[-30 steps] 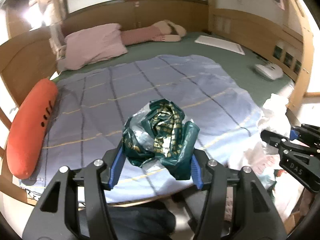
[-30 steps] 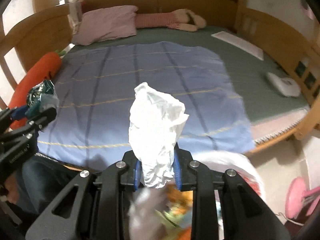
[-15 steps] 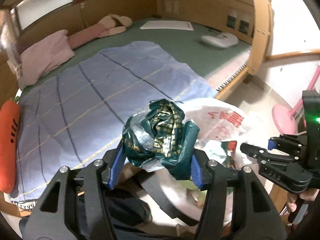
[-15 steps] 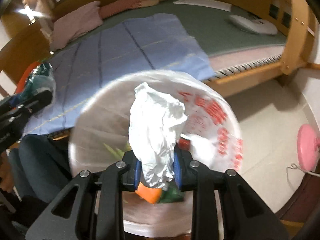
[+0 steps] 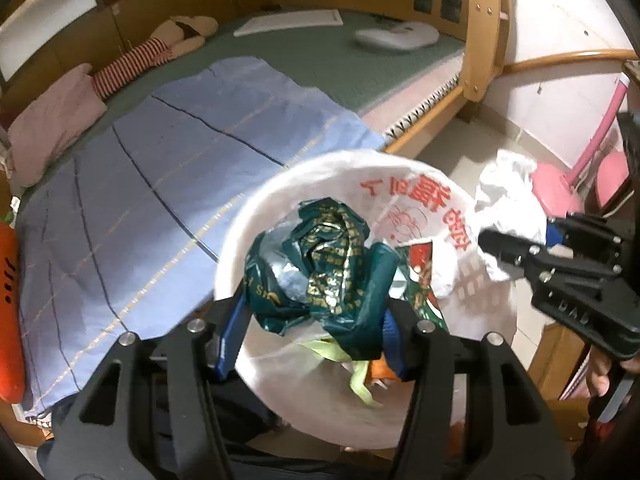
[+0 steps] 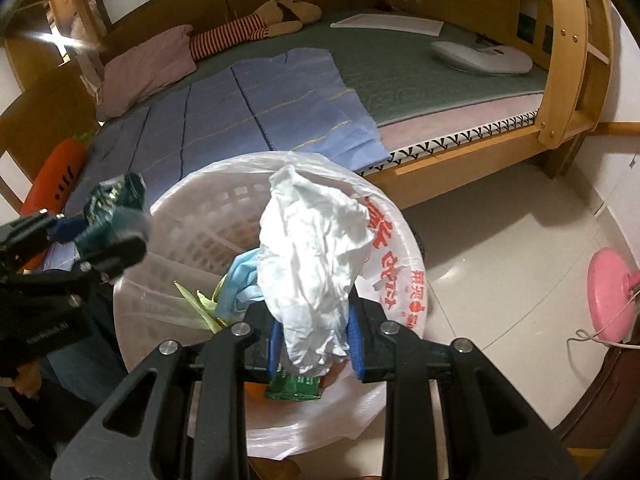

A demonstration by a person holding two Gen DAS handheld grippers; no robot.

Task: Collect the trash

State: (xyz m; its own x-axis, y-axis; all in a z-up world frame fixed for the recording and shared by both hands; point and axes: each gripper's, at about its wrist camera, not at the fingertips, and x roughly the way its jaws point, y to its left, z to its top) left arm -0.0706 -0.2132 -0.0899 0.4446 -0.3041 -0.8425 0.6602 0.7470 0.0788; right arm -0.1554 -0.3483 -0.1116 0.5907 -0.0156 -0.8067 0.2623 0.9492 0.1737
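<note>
- The left tongs (image 5: 314,320) pinch a crumpled green wrapper (image 5: 320,276), held above the open mouth of the trash bin (image 5: 248,248).
- The right tongs (image 6: 314,340) pinch a wad of white paper (image 6: 312,264) over the same bin, which is lined with a white bag printed in red.
- Inside the bin lie green scraps and a blue glove (image 6: 240,280).
- Beyond stands the bed (image 6: 400,76), with a blue blanket (image 6: 240,116), a carrot pillow (image 6: 56,176) and a pink pillow (image 6: 148,68).

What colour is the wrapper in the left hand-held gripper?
Dark green with gold print and a silvery lining; the wrapper shows best in the left wrist view.
</note>
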